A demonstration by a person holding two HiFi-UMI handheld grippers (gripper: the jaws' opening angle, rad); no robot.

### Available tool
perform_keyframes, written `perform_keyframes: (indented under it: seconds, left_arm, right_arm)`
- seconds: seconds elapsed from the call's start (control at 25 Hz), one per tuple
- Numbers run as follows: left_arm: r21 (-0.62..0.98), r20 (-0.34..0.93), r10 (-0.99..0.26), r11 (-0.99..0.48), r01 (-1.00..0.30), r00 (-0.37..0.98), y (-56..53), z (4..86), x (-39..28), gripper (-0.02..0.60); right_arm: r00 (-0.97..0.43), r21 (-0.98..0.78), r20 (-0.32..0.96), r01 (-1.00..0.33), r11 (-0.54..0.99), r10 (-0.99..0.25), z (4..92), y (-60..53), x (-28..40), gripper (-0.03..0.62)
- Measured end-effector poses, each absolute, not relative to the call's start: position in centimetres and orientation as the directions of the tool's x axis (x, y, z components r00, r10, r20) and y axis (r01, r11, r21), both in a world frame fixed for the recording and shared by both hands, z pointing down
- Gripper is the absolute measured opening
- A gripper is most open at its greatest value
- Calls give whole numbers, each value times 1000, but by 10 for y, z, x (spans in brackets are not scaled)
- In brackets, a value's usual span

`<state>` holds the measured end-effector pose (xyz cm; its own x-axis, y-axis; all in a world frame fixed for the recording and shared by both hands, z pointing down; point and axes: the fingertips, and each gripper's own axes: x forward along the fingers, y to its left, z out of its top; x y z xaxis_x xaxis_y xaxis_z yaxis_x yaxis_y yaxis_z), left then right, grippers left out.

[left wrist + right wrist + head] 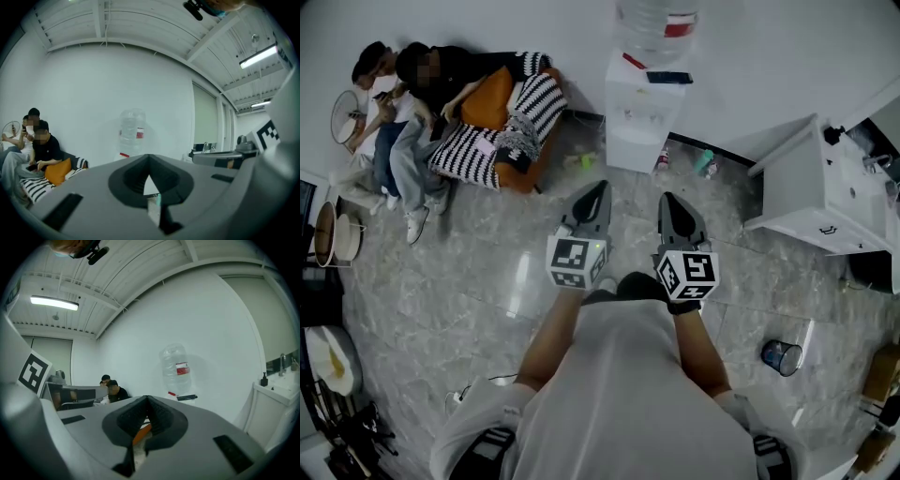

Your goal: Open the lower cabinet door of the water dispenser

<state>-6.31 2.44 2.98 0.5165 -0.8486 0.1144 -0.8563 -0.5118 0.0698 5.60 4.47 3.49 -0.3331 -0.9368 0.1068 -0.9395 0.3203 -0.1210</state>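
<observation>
Water dispenser [637, 122] is well apart from our claws. Our left claw [598, 190] is squeezed shut and holds nothing. Our right claw [668, 200] is shut too, with nothing in it. Both point across the floor [487, 291] at the white dispenser. It stands up tall by the wall, front facing us, with a big bottle [656, 26] on top.

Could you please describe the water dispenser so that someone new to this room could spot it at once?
Follow the white back wall to the gap between the sofa, where people sit, and the white sink cabinet. The water dispenser is the white box standing on the floor there. It alone carries a large clear bottle with a red label on top.
</observation>
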Motion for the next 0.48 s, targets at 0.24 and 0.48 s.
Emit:
perform_keyframes:
  seconds: [0.24,0.48]
  left_arm:
    - [81,154,-837,-519,-851,525,-5,51,-60,11]
    - [78,175,-831,-523,-849,528,-51,80,-47,11]
  right_arm:
    - [-321,-145,118,-942,304,-940,47,10,61,9]
    - [-320,-149,141,-943,299,-937,82,-37,76,9]
